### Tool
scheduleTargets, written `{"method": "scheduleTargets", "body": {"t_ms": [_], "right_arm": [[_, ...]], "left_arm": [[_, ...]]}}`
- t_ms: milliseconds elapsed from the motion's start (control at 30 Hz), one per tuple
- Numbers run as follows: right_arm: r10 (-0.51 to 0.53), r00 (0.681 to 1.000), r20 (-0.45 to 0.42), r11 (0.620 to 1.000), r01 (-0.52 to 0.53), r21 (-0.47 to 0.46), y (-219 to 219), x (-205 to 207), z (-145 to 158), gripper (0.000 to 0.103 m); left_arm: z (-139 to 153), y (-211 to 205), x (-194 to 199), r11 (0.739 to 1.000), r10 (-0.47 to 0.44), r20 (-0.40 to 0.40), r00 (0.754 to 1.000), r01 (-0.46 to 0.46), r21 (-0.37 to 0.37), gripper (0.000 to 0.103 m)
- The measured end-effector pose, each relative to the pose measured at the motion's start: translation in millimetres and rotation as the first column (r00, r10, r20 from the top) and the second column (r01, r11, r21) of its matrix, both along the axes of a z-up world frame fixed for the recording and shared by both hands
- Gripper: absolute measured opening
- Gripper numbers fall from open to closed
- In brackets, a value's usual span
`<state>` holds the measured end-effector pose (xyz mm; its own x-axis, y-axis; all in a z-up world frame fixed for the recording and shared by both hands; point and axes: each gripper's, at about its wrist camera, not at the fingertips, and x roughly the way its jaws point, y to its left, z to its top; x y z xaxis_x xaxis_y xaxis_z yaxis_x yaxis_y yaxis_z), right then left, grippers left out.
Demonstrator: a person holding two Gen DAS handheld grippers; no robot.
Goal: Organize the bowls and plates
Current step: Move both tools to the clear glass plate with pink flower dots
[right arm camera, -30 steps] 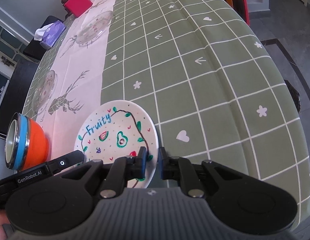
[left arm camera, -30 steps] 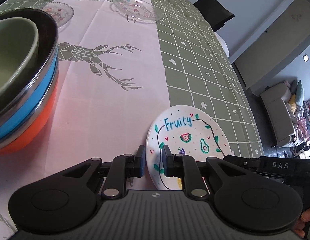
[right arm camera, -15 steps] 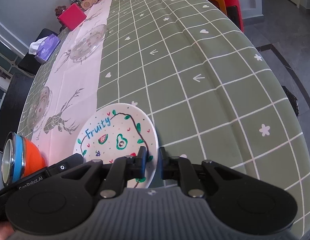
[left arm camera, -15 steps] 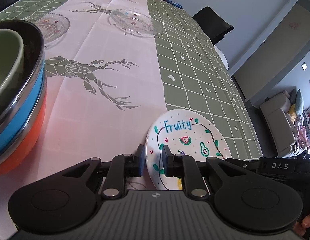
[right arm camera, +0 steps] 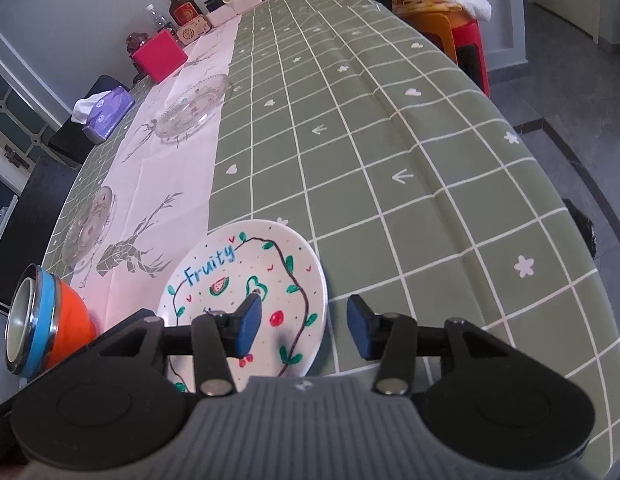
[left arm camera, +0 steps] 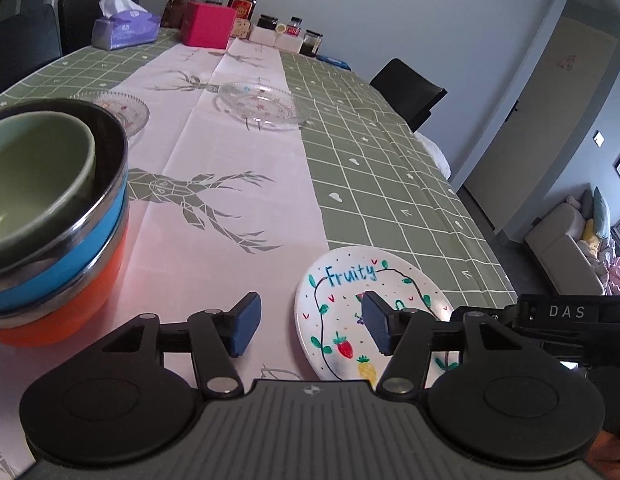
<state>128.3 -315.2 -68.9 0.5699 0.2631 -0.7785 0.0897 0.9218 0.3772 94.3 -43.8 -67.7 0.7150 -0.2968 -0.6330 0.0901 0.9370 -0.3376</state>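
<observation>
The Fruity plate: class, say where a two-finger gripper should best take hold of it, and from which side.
Probably the thin near rim of the Fruity plate, approached low from the table's near edge. The plate lies flat on the tablecloth, so only its raised lip offers purchase. The right gripper and left gripper are both open beside that edge.

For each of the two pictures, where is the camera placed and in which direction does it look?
Left wrist: sits on the left gripper, jaws open, facing along the table past stacked orange, blue and green bowls; a fingertip shows bottom right.
Right wrist: sits on the right gripper, jaws open, facing along the green checked tablecloth.
Shared: the white "Fruity" plate, both glass plates.
</observation>
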Motion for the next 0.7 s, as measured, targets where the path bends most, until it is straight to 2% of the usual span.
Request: {"method": "scheduleTargets", "body": {"t_ms": [100, 300, 433, 567, 700], "right_arm": [[0.024, 0.998, 0.061, 0.999, -0.022, -0.042, 8.9, -9.0, 12.2, 0.052], [0.142, 0.971, 0.192, 0.987, -0.124, -0.105, 38.6, -25.5, 38.7, 0.065], [0.198, 0.953, 0.229, 0.978, -0.175, -0.118, 59.5, -26.2, 54.8, 0.066], [0.239, 0.94, 0.245, 0.97, -0.219, -0.105, 80.8, -19.3, 69.3, 0.067], [0.282, 0.925, 0.254, 0.957, -0.255, -0.136, 105.9, -10.0, 80.0, 0.07]], "left_arm": [[10.8, -0.1, -10.8, 1.0, -0.027, 0.025, 0.999, 0.027, 0.015, 0.081], [34.2, 6.8, -28.6, 0.995, -0.094, 0.076, 0.993, 0.091, 0.047, 0.082], [52.0, 23.3, -31.0, 0.991, -0.13, 0.064, 0.989, 0.128, 0.037, 0.082], [68.1, 48.0, -29.0, 0.993, -0.117, 0.061, 0.991, 0.115, 0.031, 0.082], [81.9, 77.2, -23.3, 0.994, -0.11, 0.039, 0.993, 0.11, 0.001, 0.082]]}}
